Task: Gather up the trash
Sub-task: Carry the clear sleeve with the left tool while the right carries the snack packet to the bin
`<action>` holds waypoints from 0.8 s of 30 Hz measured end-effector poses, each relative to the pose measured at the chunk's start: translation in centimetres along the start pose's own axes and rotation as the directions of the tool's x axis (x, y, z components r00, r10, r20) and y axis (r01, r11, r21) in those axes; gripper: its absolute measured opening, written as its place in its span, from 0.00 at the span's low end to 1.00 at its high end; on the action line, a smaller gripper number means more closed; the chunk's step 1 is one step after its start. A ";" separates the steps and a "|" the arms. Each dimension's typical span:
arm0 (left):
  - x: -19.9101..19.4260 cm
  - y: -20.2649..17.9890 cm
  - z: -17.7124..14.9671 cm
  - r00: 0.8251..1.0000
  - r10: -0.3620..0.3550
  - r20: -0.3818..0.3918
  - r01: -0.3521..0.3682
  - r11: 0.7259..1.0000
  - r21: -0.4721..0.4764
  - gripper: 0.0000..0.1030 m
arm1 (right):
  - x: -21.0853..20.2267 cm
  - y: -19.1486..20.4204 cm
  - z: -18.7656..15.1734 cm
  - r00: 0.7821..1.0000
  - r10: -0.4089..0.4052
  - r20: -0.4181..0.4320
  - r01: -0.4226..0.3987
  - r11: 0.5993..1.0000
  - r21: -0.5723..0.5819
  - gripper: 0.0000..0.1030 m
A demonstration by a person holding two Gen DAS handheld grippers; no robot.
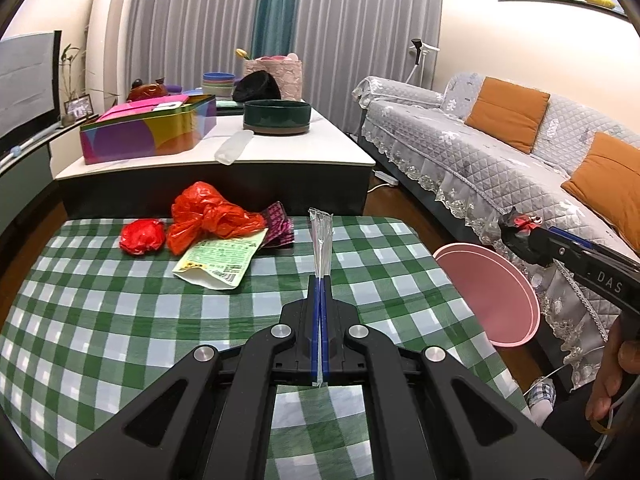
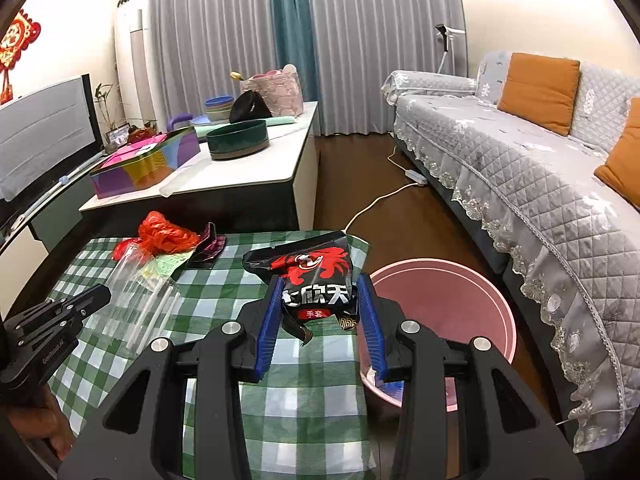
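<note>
My left gripper (image 1: pixel 321 280) is shut on a thin clear plastic wrapper (image 1: pixel 321 236) that sticks up past its fingertips, over the green checked tablecloth (image 1: pixel 120 320). From the right wrist view the same wrapper (image 2: pixel 134 300) hangs from the left gripper (image 2: pixel 102 292). My right gripper (image 2: pixel 319 286) is shut on a black and red snack packet (image 2: pixel 316 276), near the table's right edge beside the pink bin (image 2: pixel 460 292). At the cloth's far side lie a red plastic bag (image 1: pixel 208 220), a red crumpled scrap (image 1: pixel 142 236), a green and white packet (image 1: pixel 220 260) and a purple foil wrapper (image 1: pixel 278 226).
The pink bin (image 1: pixel 492 300) stands on the floor between the table and a grey sofa (image 1: pixel 480 152) with orange cushions. Behind the table is a white low table (image 1: pixel 280 152) bearing a colourful tin (image 1: pixel 148 132) and a dark green bowl (image 1: pixel 277 117). A white cable (image 2: pixel 380 200) crosses the floor.
</note>
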State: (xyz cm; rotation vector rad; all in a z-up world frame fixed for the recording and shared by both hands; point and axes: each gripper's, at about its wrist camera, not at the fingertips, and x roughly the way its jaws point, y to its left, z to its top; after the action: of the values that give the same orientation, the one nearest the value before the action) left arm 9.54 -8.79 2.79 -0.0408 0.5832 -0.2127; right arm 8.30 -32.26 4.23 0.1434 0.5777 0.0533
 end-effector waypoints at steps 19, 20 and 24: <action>3.8 -4.1 0.8 0.999 -0.046 -0.021 0.047 0.998 0.040 0.00 | 1.8 -3.9 -0.3 0.998 -0.067 -0.003 0.067 0.996 0.055 0.37; 4.0 -4.4 0.9 0.999 -0.050 -0.020 0.051 0.998 0.045 0.00 | 1.9 -4.1 -0.3 0.997 -0.072 -0.003 0.072 0.996 0.057 0.37; 4.5 -5.6 1.4 0.997 -0.073 -0.015 0.074 0.996 0.052 0.00 | 2.2 -5.2 -0.5 0.996 -0.092 -0.005 0.092 0.993 0.068 0.37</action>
State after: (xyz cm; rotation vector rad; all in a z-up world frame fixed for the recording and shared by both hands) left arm 12.95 -15.29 2.09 -0.0098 0.5897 -0.3002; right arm 9.91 -37.15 1.91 0.1828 0.5876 -0.0555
